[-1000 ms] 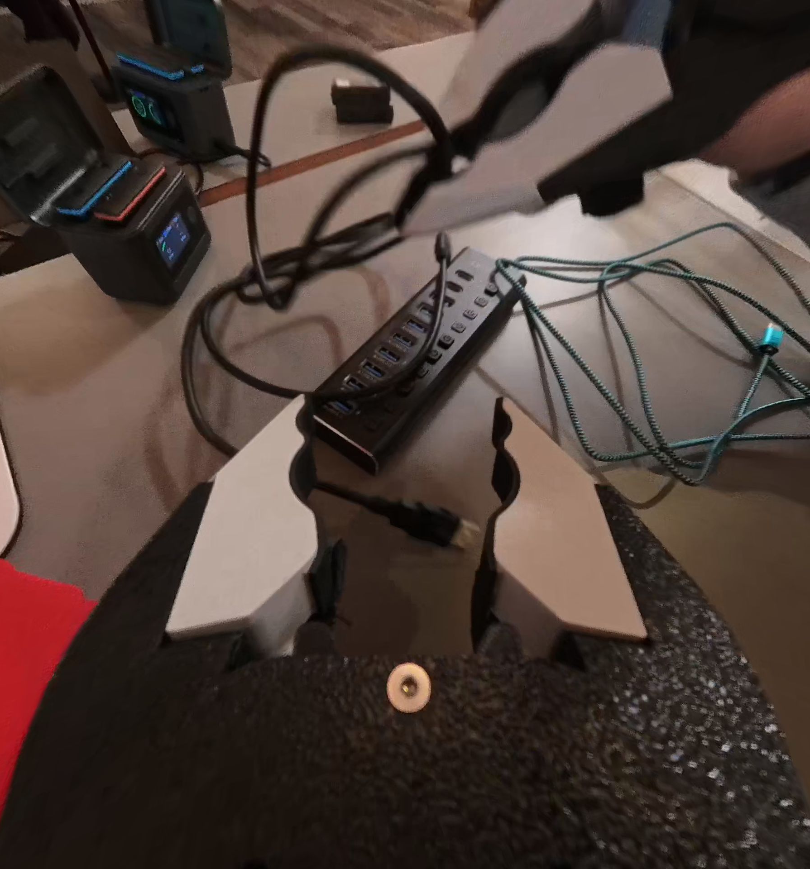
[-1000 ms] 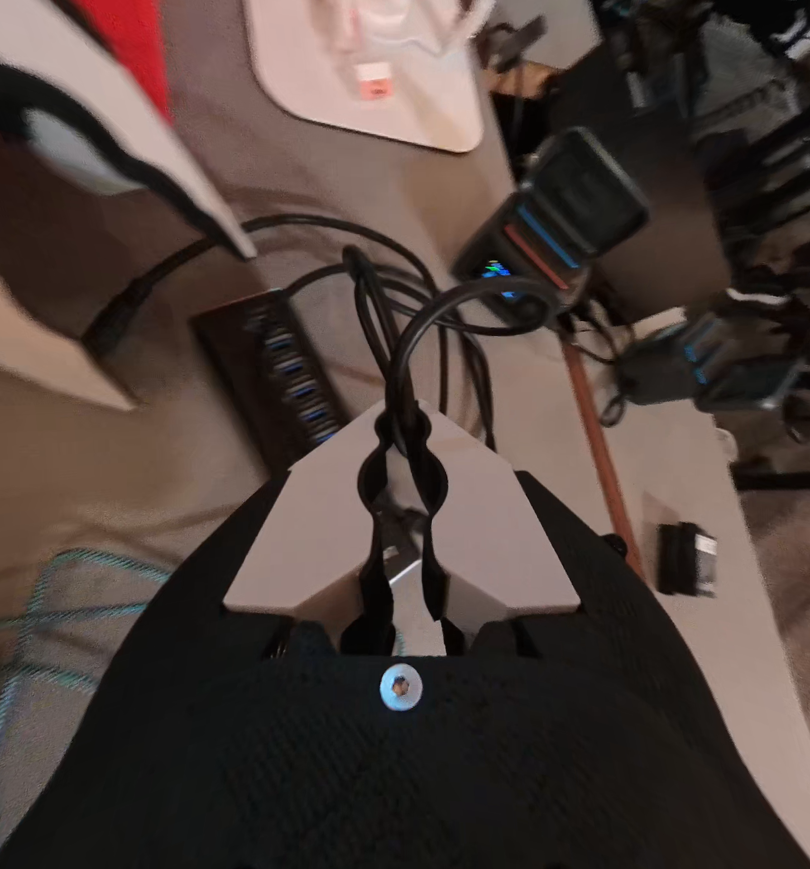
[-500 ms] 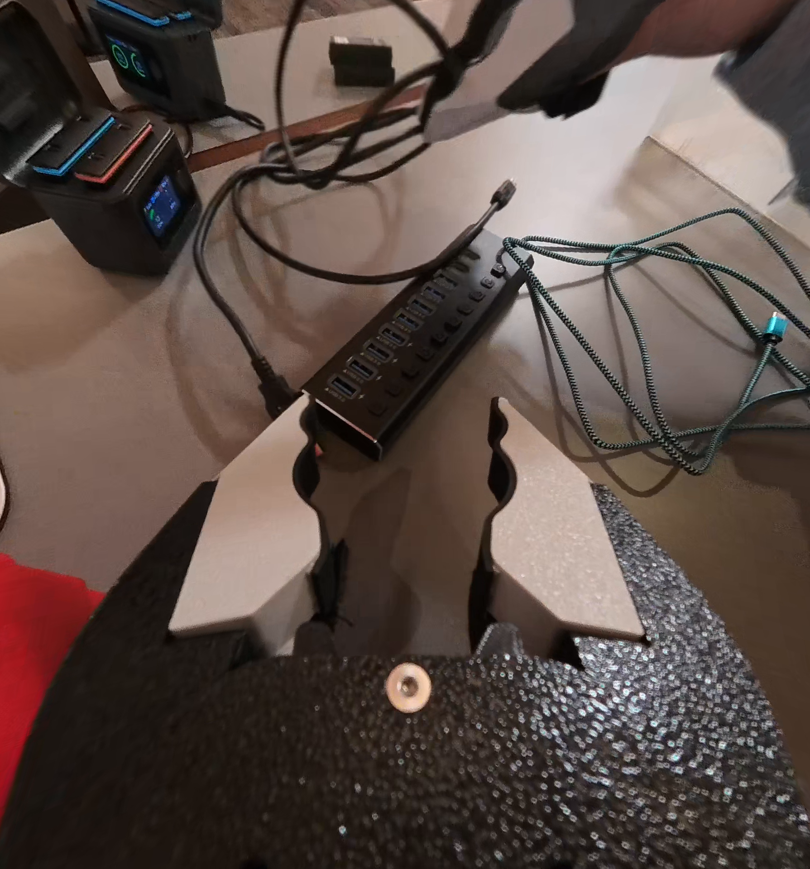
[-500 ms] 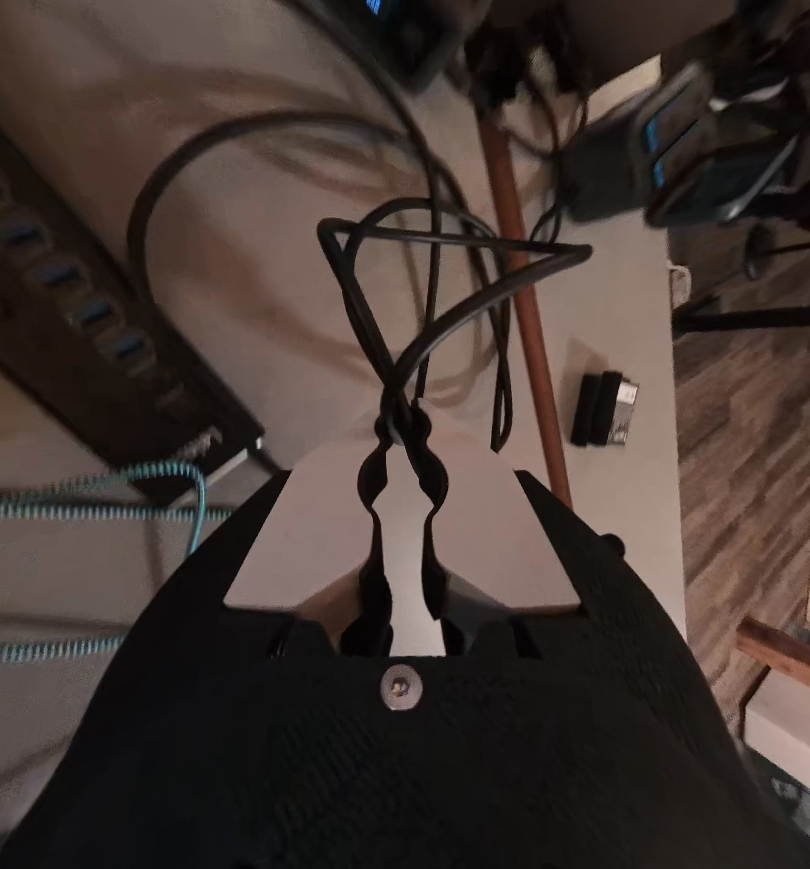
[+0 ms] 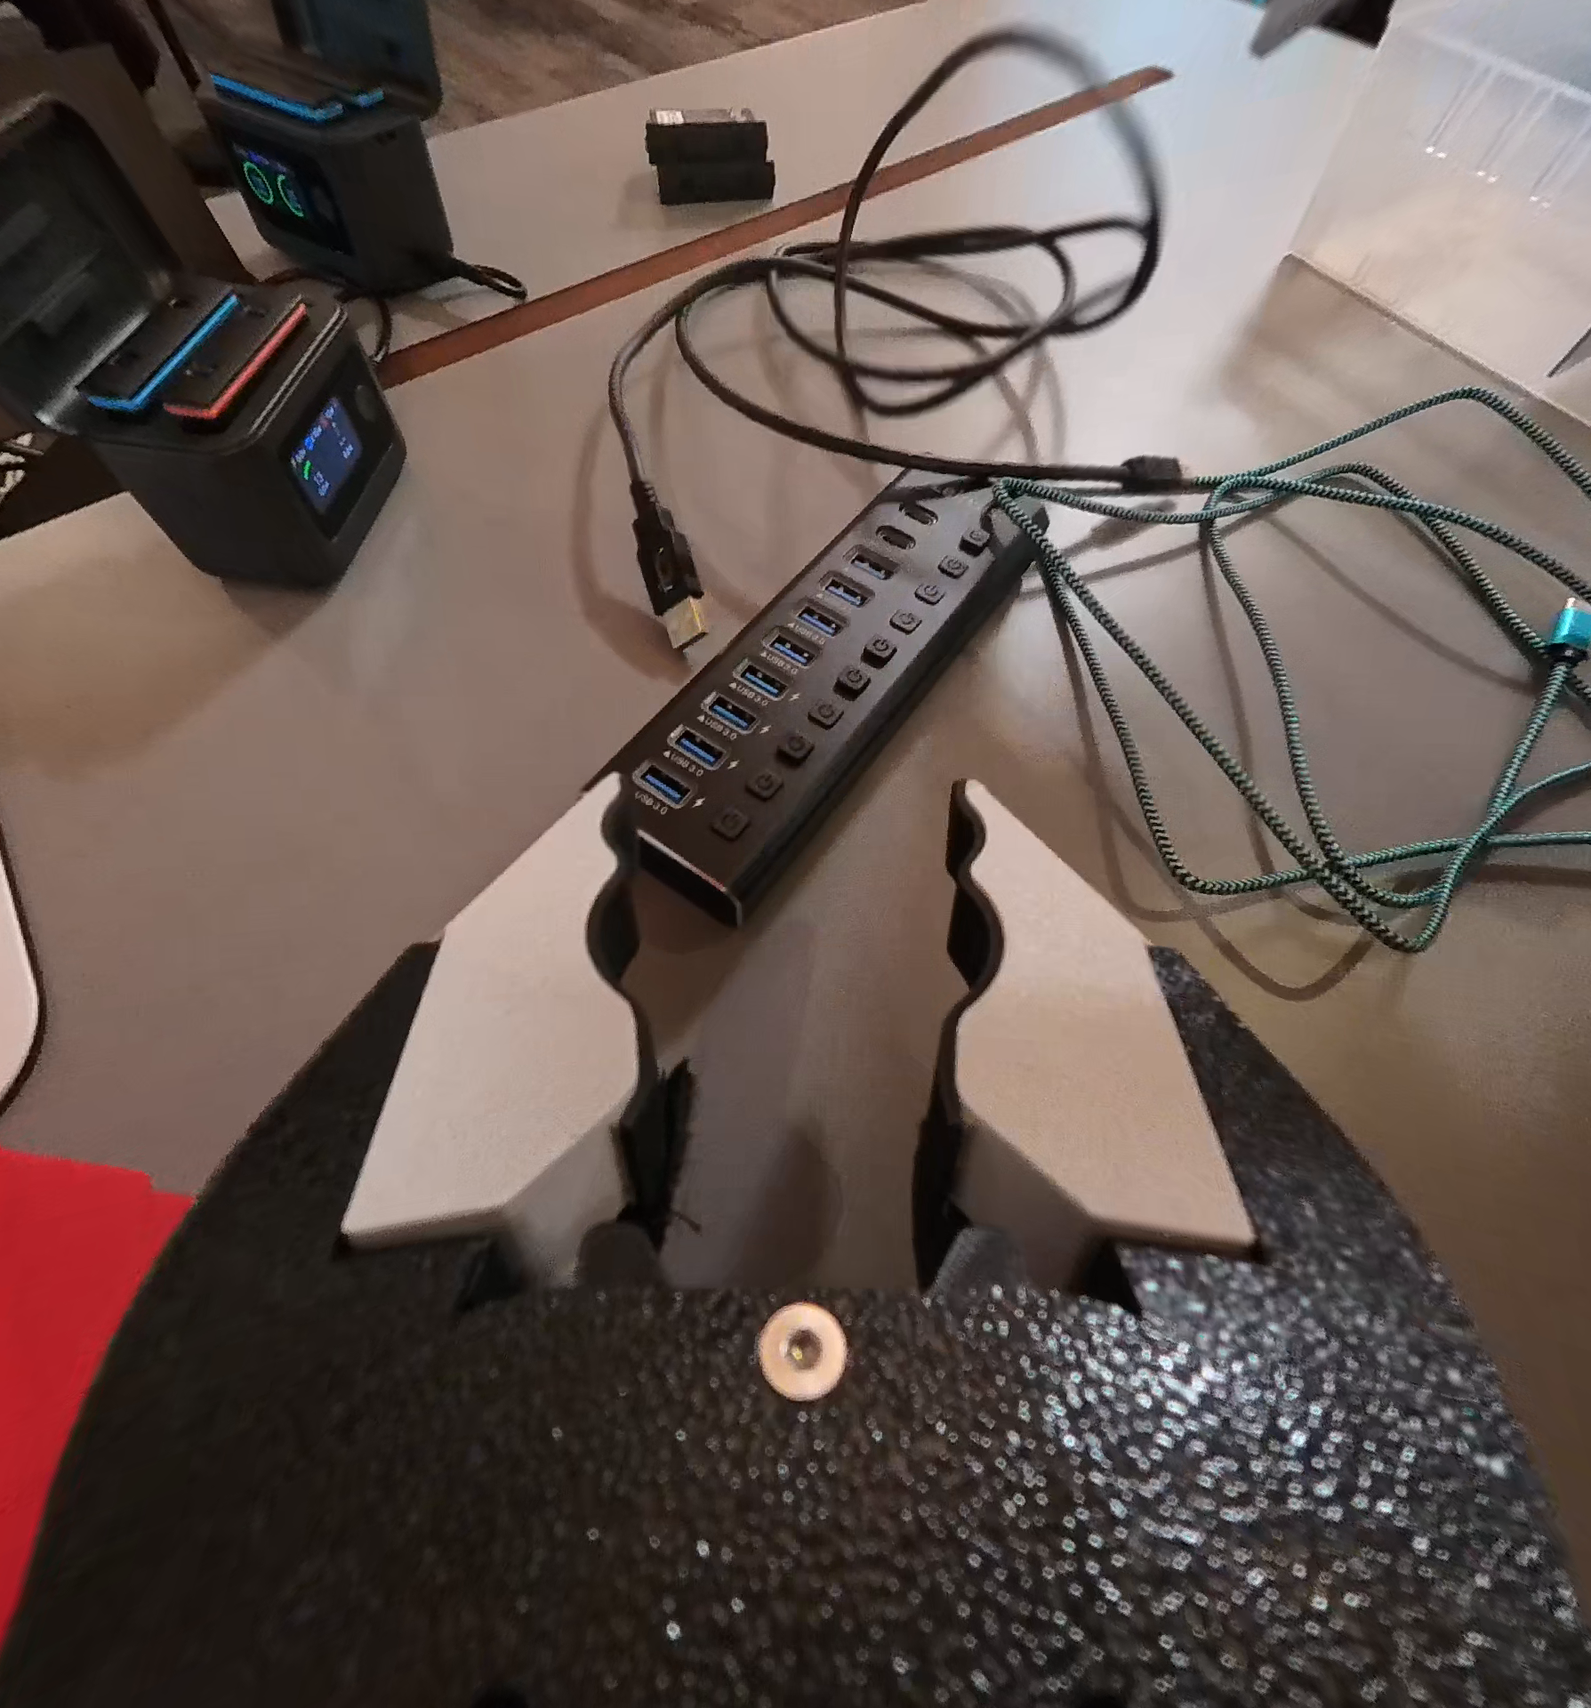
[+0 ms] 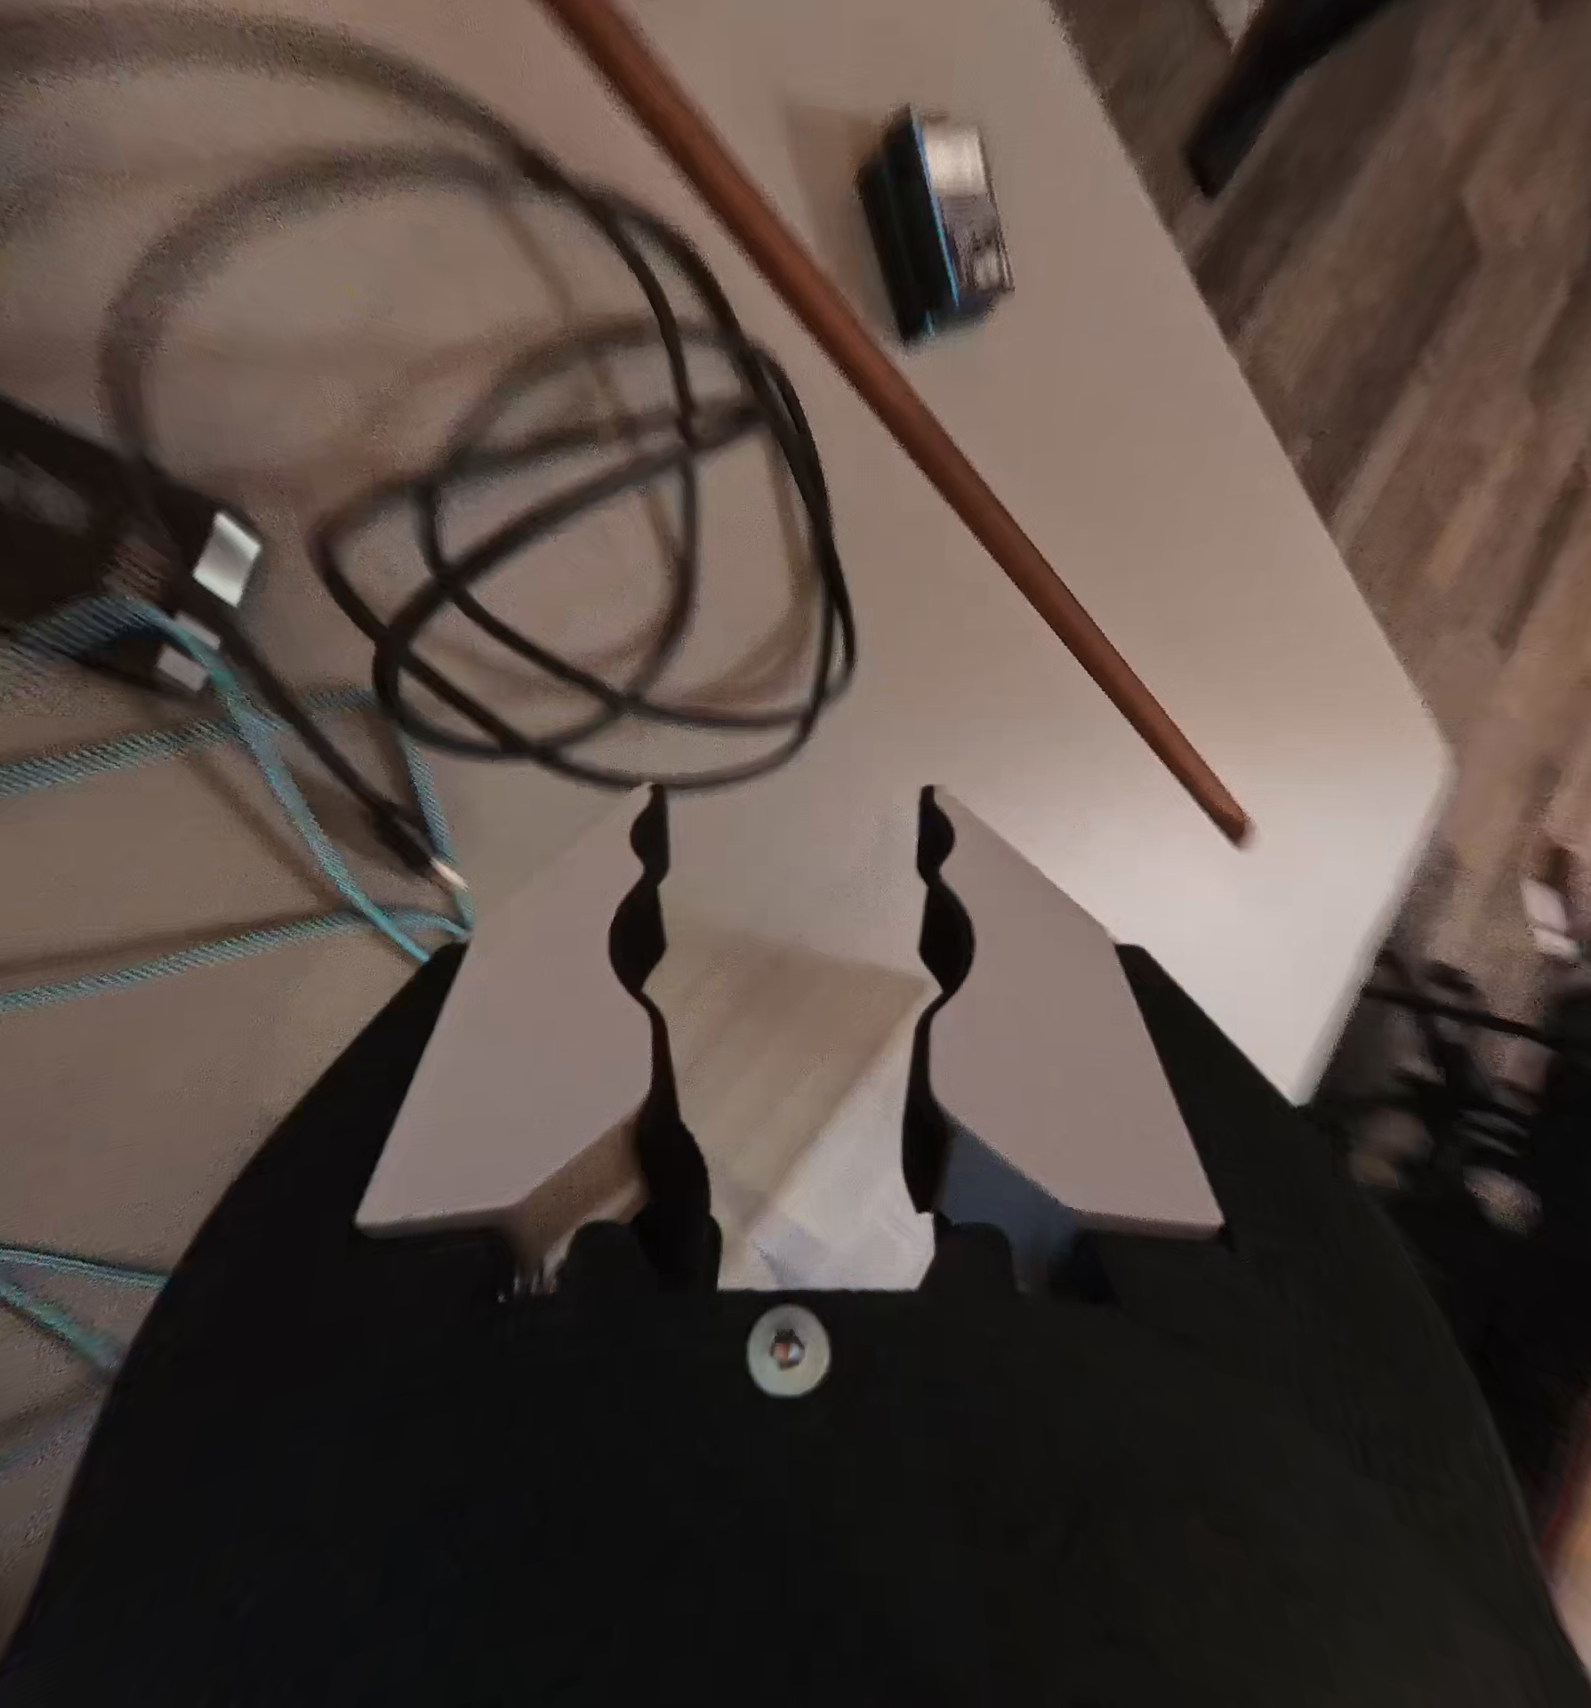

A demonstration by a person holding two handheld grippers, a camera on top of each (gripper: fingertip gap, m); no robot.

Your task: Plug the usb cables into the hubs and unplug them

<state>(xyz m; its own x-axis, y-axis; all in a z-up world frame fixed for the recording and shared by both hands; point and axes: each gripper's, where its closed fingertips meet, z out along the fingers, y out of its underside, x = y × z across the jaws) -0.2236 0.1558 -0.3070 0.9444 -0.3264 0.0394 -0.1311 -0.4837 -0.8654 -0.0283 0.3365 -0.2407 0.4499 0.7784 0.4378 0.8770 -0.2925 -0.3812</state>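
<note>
A long black USB hub (image 5: 828, 684) with a row of blue ports lies on the grey table, all ports empty. A black cable (image 5: 958, 305) lies coiled beyond it, its USB plug (image 5: 671, 582) loose on the table left of the hub. A teal braided cable (image 5: 1327, 739) lies tangled to the right, its blue-tipped plug (image 5: 1572, 638) loose. My left gripper (image 5: 782, 804) is open and empty, just short of the hub's near end. My right gripper (image 6: 787, 795) is open and empty above the table, just short of the black cable coil (image 6: 607, 601). The hub's end (image 6: 80, 536) shows blurred at left.
Two black charger boxes with small screens (image 5: 255, 444) (image 5: 329, 176) stand at the back left. A small black block (image 5: 708, 157) (image 6: 939, 222) lies beyond a brown strip (image 5: 773, 222). A clear plastic box (image 5: 1466, 185) is at the back right. A red object (image 5: 24, 1340) is at the lower left. My hands' fingertips stand some 30 cm from each other. To the long black USB hub (image 5: 828, 684): left tips about 5 cm, right tips about 20 cm.
My right gripper has opened and let go of the black cable, which now lies coiled on the table. It has moved off to the right. My left gripper has stayed open near the hub.
</note>
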